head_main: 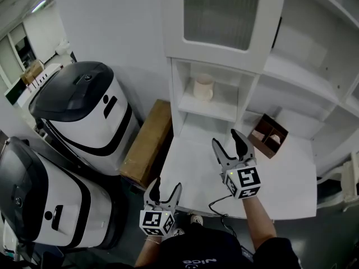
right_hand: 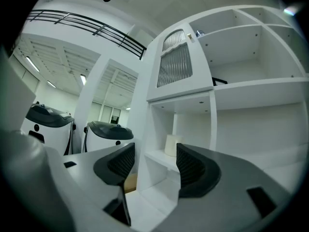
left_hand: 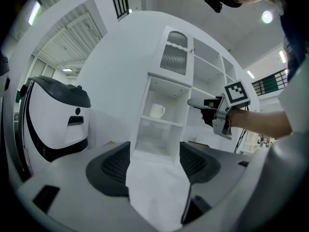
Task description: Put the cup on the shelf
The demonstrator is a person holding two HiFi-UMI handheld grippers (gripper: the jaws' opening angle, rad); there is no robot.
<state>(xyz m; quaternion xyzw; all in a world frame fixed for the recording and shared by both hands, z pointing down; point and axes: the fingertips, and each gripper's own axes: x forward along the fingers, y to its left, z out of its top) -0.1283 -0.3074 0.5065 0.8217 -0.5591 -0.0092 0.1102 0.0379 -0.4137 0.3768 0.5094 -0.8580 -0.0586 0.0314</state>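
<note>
A cream cup (head_main: 203, 87) stands upright on the low shelf (head_main: 216, 108) of a white cabinet; it also shows as the cup (left_hand: 156, 111) in the left gripper view and the cup (right_hand: 171, 144) in the right gripper view. My right gripper (head_main: 230, 143) hovers over the white tabletop, short of the shelf, open and empty. My left gripper (head_main: 166, 190) hangs at the table's near left edge, open with nothing between its fingers. Between the right gripper's (right_hand: 154, 163) jaws I see only the shelf and the cup beyond.
A brown open box (head_main: 268, 136) sits on the tabletop (head_main: 280, 178) right of the shelf. Two white-and-black machines (head_main: 84, 114) and a flat cardboard box (head_main: 148, 142) stand left of the table. A frosted cabinet door (head_main: 221, 10) hangs above the shelf; open shelves (head_main: 314, 55) rise at right.
</note>
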